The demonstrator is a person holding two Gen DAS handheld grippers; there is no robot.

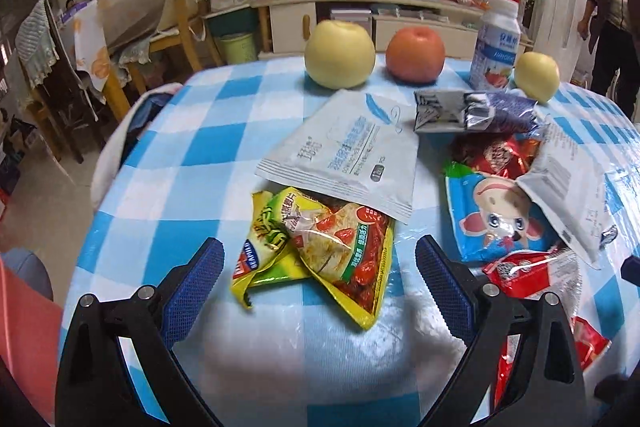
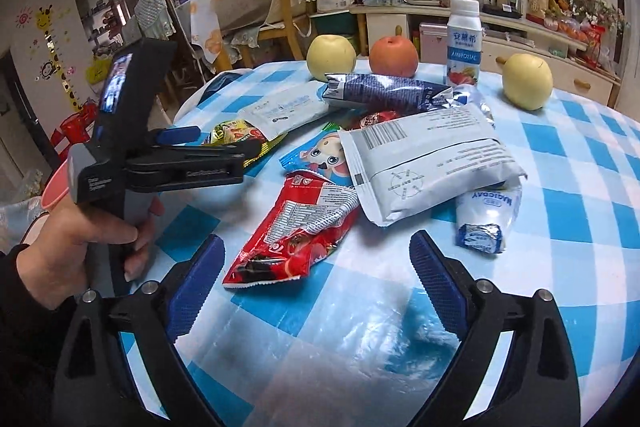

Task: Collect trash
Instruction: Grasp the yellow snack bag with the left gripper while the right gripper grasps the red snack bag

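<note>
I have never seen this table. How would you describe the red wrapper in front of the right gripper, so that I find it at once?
Start at the checked tablecloth and find the big white pouch with a barcode. The red wrapper lies flat just left of it, its upper end under the pouch. Only it shows a white label panel and a torn end facing the open right gripper.

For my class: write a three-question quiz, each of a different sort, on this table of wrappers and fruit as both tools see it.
1. True or false: the left tool grips the yellow wrapper.
2. Multiple choice: what lies right in front of the right tool? A) red wrapper B) orange apple C) bottle
3. Fill in: the fruits on the checked cloth number ___.

Key
1. False: both tools are open and empty.
2. A
3. Three: two yellow apples and the orange one.
</note>
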